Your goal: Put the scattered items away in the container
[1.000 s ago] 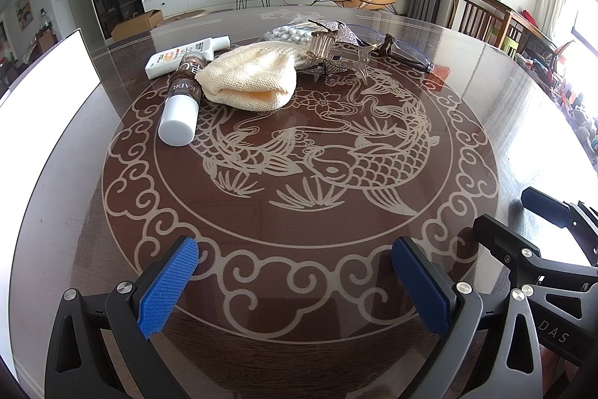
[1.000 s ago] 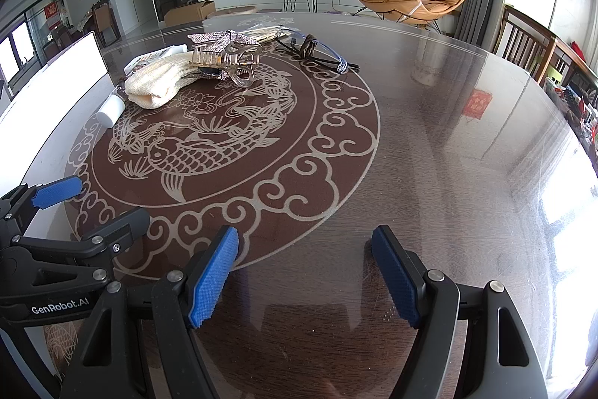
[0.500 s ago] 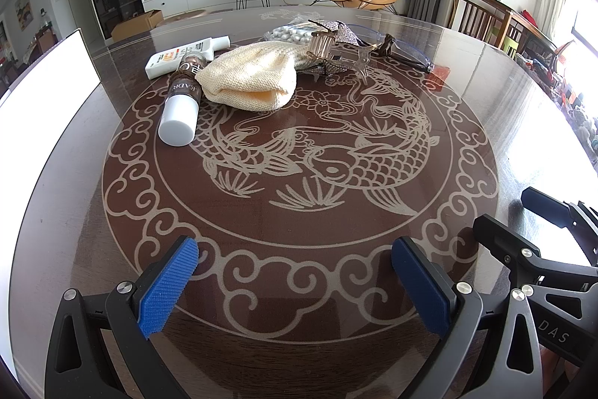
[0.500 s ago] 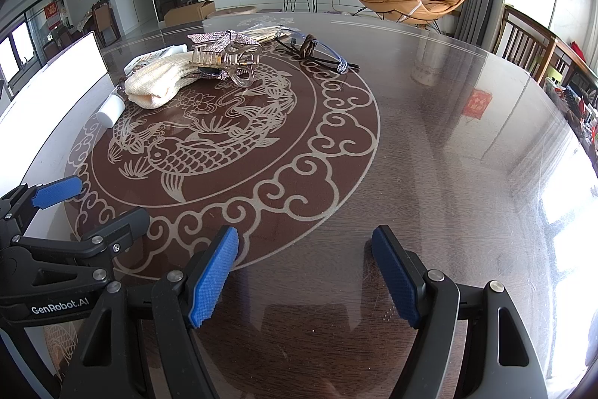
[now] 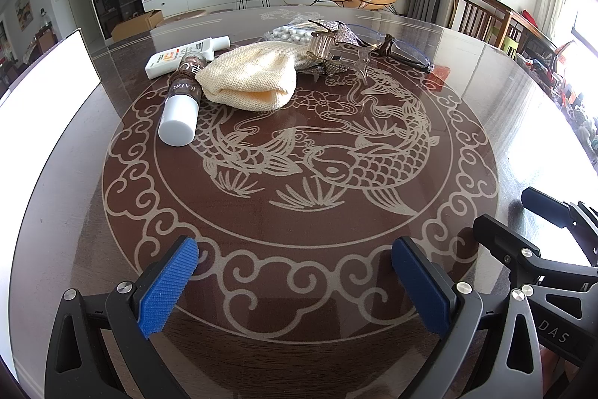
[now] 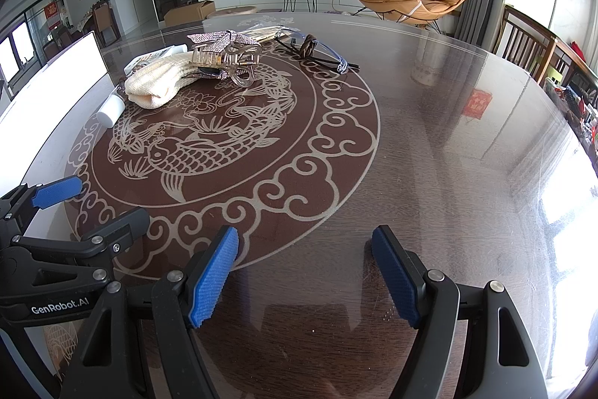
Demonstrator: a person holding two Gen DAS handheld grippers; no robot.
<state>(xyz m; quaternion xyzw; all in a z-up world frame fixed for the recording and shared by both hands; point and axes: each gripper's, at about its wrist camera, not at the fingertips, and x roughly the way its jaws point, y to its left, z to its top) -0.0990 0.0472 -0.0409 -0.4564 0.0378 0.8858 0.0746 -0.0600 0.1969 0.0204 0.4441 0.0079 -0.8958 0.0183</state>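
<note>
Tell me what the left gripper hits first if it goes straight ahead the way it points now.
The left gripper is open over bare table. Straight ahead the way looks free until the cream knitted pouch, probably the first contact, though depth is unclear.

Both wrist views low over table [image 5: 93,212], facing television; share item pile.

On the surface [image 5: 299,219], a bottle [image 5: 181,107] lay left of a knitted cloth [image 5: 250,81], with a tube [image 5: 183,57] behind both. A hair clip [image 5: 329,57] sat right of the cloth, a bag of beads [image 5: 291,33] behind it, and glasses [image 5: 403,53] farthest right.
</note>
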